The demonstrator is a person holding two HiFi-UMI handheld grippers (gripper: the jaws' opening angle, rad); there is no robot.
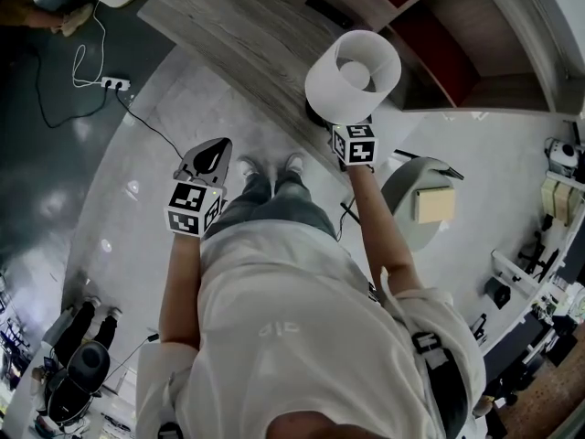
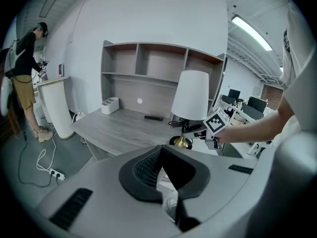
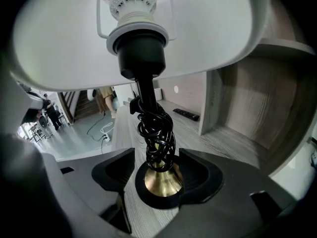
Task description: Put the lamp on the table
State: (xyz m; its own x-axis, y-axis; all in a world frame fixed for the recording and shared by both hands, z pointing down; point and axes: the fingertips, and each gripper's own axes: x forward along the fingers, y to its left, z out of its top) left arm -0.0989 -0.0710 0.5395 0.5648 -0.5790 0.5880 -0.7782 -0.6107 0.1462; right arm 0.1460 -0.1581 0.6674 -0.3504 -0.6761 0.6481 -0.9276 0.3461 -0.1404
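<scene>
The lamp (image 1: 352,73) has a white shade, a black stem wrapped in black cord and a brass foot on a black base. It stands upright on the grey wooden table (image 1: 238,35), near the front edge. In the right gripper view, my right gripper (image 3: 161,175) is open, its jaws on either side of the lamp's foot (image 3: 159,181), the left pad clearly apart from it. In the left gripper view the lamp (image 2: 190,95) rises at centre right. My left gripper (image 1: 206,158) hangs over the floor left of the person's legs, shut and empty (image 2: 163,172).
A shelf unit (image 2: 148,63) rises at the back of the table. A black remote (image 2: 152,117) and a white organiser (image 2: 109,104) lie on the tabletop. A power strip (image 1: 114,83) with cables lies on the floor left. A person (image 2: 25,73) stands far left.
</scene>
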